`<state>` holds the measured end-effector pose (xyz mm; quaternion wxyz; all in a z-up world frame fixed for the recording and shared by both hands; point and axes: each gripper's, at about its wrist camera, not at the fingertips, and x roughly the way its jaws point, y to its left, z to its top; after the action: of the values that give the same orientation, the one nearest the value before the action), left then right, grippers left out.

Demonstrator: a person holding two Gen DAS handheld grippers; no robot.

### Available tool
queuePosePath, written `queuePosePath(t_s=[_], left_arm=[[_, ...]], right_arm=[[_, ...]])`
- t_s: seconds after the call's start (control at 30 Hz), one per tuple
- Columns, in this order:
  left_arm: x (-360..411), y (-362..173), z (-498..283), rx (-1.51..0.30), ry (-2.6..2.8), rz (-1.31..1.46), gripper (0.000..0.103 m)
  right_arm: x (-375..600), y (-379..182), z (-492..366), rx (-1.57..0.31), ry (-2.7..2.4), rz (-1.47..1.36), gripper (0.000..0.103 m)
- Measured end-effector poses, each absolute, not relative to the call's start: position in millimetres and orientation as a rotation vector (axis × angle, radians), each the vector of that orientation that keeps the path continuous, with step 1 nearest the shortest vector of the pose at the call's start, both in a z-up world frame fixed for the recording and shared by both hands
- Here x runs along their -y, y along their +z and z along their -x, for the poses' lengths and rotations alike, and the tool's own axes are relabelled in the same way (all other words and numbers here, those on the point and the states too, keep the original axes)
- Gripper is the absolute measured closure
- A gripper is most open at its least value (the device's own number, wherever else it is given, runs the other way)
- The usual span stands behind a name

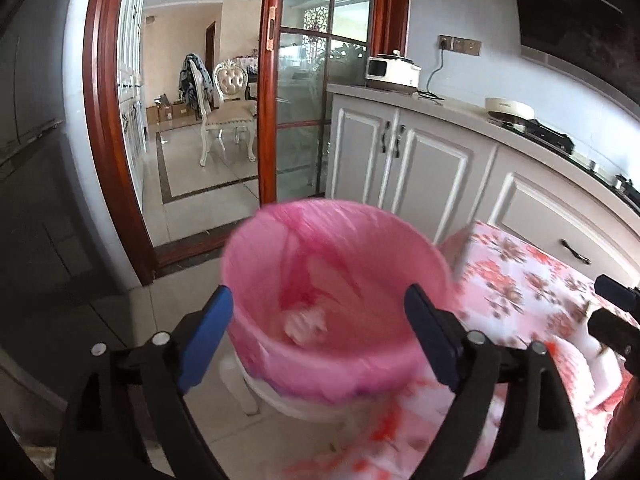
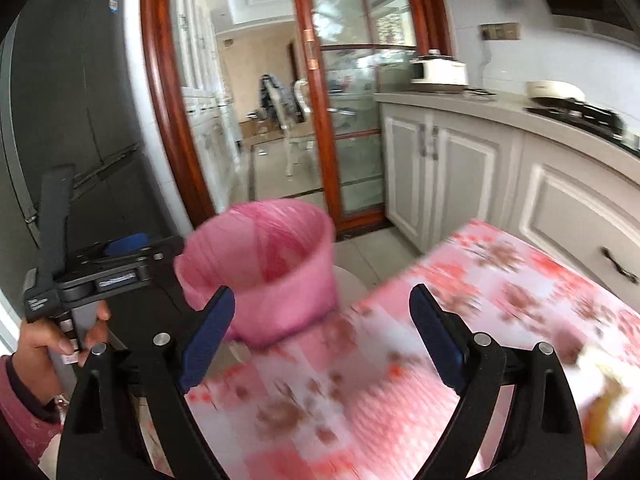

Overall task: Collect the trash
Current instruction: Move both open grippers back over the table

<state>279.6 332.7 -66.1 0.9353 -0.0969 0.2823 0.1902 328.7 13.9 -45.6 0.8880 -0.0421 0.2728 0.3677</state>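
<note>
A bin lined with a pink bag stands on the floor beside a table with a pink flowered cloth. A crumpled white piece of trash lies at the bin's bottom. My left gripper hovers over the bin's near rim, open, nothing between its blue pads. In the right wrist view my right gripper hangs open and empty over the flowered cloth, with the bin ahead on the left. A blurred yellow-brown scrap lies on the cloth at the right edge.
White kitchen cabinets and a counter with a cooker and a stove run along the right. A wood-framed glass door opens to a dining room. A dark fridge stands on the left. A hand holds the left gripper.
</note>
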Motion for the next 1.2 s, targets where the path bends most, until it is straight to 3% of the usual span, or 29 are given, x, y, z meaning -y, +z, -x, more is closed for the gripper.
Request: queuePosePath(t_s=[0.4, 0.77, 1.2], left_arm=[[-183, -94, -237, -0.632, 0.173, 0.165, 0.005], [-75, -113, -238, -0.676, 0.017, 0.082, 0.005], [-19, -118, -246, -0.672, -0.064, -0.052, 0.005]], right_arm=[[152, -74, -280, -0.626, 0.461, -0.014, 0.017], [282, -100, -245, -0.639, 0.211, -0.122, 0.017], [343, -133, -268, -0.722, 0.043, -0.181, 0.017]])
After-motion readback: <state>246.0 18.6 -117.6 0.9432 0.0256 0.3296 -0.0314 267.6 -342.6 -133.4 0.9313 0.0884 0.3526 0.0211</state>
